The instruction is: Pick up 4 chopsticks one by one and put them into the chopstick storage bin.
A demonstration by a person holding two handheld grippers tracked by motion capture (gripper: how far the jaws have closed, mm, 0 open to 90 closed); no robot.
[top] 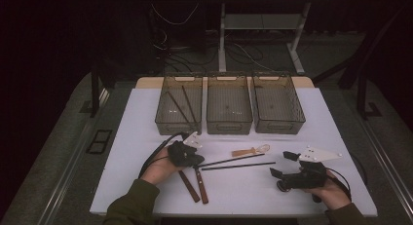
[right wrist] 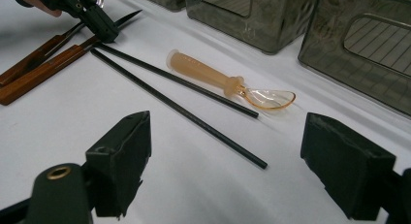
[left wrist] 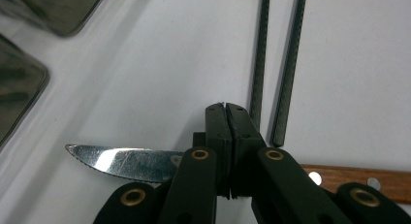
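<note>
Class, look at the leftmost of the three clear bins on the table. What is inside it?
The leftmost bin holds two thin dark sticks lying slantwise on its floor. Its tinted front wall dims the near edge, so anything small there can't be made out.

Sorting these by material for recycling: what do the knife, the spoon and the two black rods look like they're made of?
Knife: shiny metal blade, probably steel, with a serrated edge; brown riveted handle that looks like wood.
Spoon: translucent amber plastic, glossy bowl.
Black rods: matte with a fine woven pattern, possibly carbon fibre; I cannot be sure.
</note>
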